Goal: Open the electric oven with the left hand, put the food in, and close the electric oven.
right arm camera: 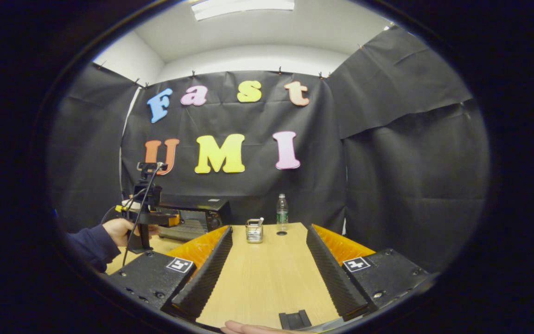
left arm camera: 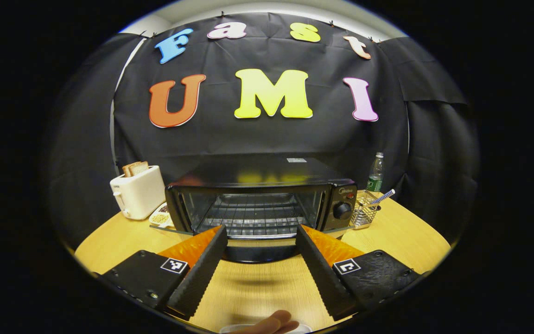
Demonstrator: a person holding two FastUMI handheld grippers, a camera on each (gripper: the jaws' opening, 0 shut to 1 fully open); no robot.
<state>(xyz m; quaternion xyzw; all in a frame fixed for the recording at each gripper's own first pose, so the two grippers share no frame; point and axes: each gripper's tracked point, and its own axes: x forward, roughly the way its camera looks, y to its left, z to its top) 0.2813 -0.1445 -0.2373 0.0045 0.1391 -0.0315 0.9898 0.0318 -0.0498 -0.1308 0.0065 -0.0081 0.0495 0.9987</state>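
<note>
Already the electric oven [left arm camera: 260, 199] on the worktop [left arm camera: 267, 287] is seen opened, its door [left arm camera: 260, 253] folded down before the wide-spread left hand-held gripper [left arm camera: 260, 236], while the right hand-held gripper [right arm camera: 269, 241] is held wide and empty, so loading and closing are judged outstanding.

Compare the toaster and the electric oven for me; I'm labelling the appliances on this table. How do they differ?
The toaster is white and upright, while the electric oven is black, wider and boxy. The toaster holds bread slices sticking out of its top; the electric oven's door hangs open on a bare wire rack. Both stand on the wooden table, side by side.
</note>
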